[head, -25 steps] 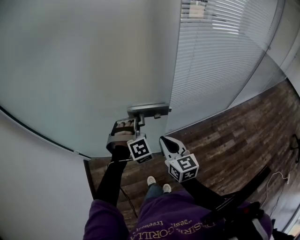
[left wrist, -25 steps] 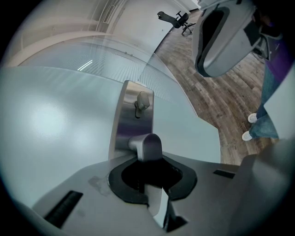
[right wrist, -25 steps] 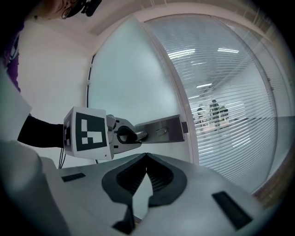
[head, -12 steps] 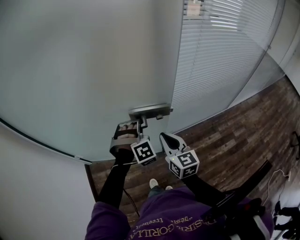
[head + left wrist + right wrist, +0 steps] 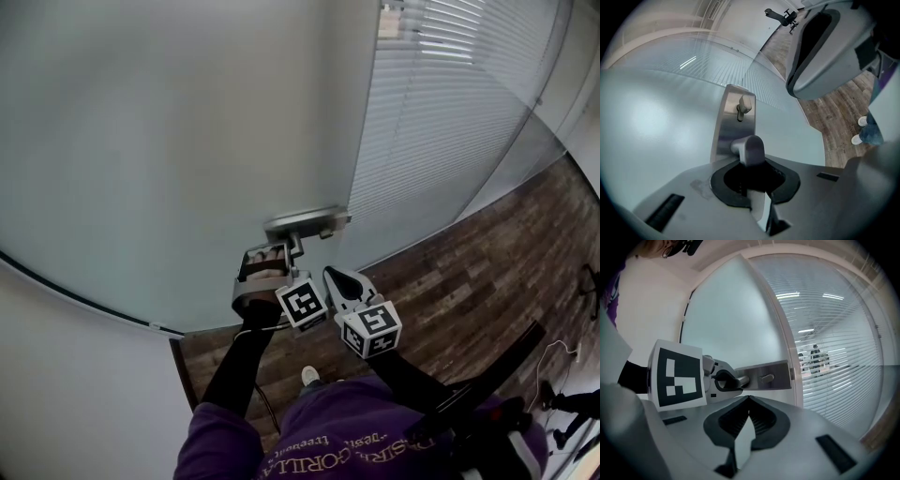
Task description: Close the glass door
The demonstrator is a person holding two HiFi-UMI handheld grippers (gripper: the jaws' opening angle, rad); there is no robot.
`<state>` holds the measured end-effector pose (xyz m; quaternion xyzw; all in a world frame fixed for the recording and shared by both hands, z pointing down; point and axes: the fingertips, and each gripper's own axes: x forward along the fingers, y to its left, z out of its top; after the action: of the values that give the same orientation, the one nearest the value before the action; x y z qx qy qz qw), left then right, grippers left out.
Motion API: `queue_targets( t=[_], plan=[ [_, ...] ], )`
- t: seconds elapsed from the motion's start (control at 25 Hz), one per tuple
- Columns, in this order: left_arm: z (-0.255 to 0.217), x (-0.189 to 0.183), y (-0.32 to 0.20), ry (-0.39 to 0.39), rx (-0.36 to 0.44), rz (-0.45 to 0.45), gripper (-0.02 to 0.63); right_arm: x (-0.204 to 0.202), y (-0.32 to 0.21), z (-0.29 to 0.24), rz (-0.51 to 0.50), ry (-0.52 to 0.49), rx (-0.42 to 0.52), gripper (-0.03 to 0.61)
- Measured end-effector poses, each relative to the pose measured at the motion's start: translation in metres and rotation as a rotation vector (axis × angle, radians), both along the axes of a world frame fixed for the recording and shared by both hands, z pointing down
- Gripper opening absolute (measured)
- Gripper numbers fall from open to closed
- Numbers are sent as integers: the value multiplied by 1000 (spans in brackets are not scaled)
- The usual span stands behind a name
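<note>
The frosted glass door (image 5: 187, 141) fills the upper left of the head view, its free edge next to a slatted glass wall. A steel plate (image 5: 305, 223) on the door carries a lever handle (image 5: 749, 149) and a small thumb-turn (image 5: 743, 107). My left gripper (image 5: 281, 262) is shut on the lever, whose end sits between its pads. The right gripper view shows that grip (image 5: 723, 379) beside the plate (image 5: 768, 376). My right gripper (image 5: 339, 281) hangs just right of the left one, shut and empty, clear of the door.
A glass wall with white blinds (image 5: 450, 103) stands right of the door edge. A white wall (image 5: 66, 375) borders the left. Below lies dark wood flooring (image 5: 469, 272) with the person's shoes (image 5: 309, 375) and a cable (image 5: 553, 361) at the right.
The door edge and handle plate have shifted right in the head view. Both grippers moved right with them, the left still closed on the lever.
</note>
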<state>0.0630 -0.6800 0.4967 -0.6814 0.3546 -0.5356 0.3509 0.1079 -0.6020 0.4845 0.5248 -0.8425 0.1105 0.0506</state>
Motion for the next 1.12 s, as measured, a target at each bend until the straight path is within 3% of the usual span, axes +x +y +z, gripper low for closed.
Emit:
queue_targets(
  t=[0.36,0.6,0.72,0.92,1.12],
  plan=[
    [-7,4,-14,26,67,-17,29,-7,-5,3,33,5,12,-3],
    [-12,-2,-13,-30,55,-39,29,6,-2,-4,92,12,25,-3],
    [-10,1,-17,0,71,-40,29,13,-2,0,113,11,24,-3],
    [10,-3,-22,-51,38,-34,29,20,-10,16,122,16,21,-3],
    [18,-4,-32,-26,43,-47,29,24,-23,24,99,11,17,-3]
  ],
)
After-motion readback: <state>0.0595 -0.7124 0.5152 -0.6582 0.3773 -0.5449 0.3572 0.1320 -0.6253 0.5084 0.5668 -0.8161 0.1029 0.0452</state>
